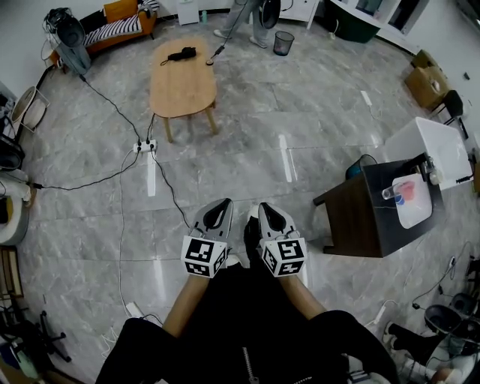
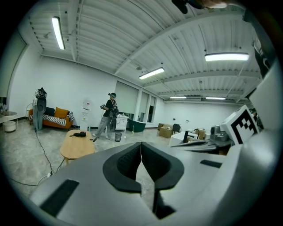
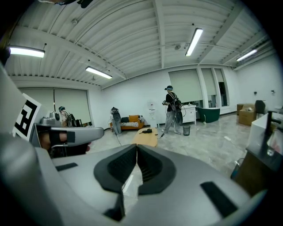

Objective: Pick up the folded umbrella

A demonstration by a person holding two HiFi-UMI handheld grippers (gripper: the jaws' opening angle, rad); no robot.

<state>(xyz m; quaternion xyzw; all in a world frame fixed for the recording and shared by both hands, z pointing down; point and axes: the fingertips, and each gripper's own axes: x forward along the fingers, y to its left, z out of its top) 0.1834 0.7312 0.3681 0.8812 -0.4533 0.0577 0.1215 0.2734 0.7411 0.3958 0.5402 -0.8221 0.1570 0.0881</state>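
Note:
The folded black umbrella (image 1: 182, 54) lies on the far end of an oval wooden table (image 1: 182, 94), well ahead of me across the floor. Both gripper views show it small and distant: the umbrella (image 2: 79, 134) on the table (image 2: 75, 148), and the umbrella (image 3: 147, 130) on the table (image 3: 147, 138). My left gripper (image 1: 223, 202) and right gripper (image 1: 266, 205) are held side by side low in front of me, far short of the table. The left gripper (image 2: 141, 144) and the right gripper (image 3: 136, 146) are both shut, tips meeting, with nothing between them.
A person (image 1: 251, 19) stands just beyond the table, beside a bin (image 1: 283, 43). A power strip (image 1: 145, 146) and cables trail over the floor between me and the table. A dark side table (image 1: 371, 217) stands close on my right. A sofa (image 1: 120, 26) is far left.

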